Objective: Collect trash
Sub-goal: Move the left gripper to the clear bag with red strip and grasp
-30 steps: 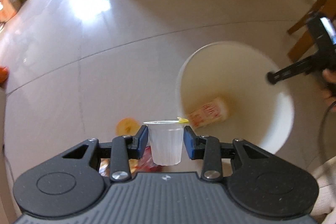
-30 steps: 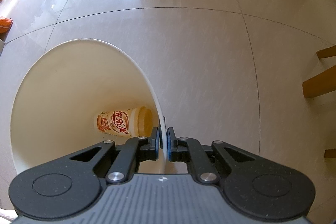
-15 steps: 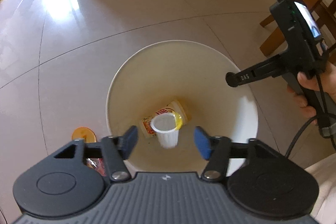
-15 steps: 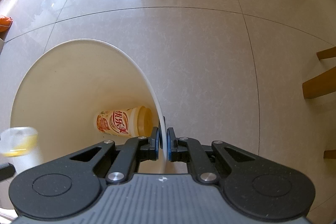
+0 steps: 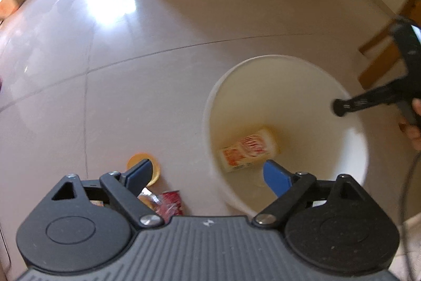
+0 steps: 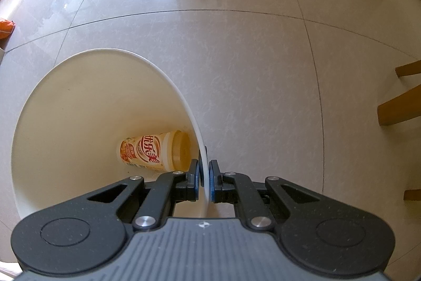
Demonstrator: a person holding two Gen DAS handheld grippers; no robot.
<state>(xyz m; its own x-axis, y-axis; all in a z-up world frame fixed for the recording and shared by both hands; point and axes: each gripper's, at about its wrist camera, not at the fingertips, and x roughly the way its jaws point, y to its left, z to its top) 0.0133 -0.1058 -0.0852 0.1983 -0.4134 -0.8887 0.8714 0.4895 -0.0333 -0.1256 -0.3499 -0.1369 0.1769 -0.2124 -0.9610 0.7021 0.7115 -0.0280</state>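
On the tiled floor (image 5: 110,96) left of the white bin (image 5: 352,149), an orange lid (image 5: 155,169) and a red wrapper (image 5: 171,204) lie close under the left gripper (image 5: 208,175), just beyond and below its left finger, nearer to it than to the right gripper (image 6: 204,181). The left jaws have just been opening and stand wide with nothing between them. My guess is that the wrapper is next, though the gripper body cuts off its near end, so its long axis cannot be read. Inside the bin a printed drink cup (image 6: 155,150) lies on its side. The right gripper is clenched on the bin's rim (image 6: 204,167).
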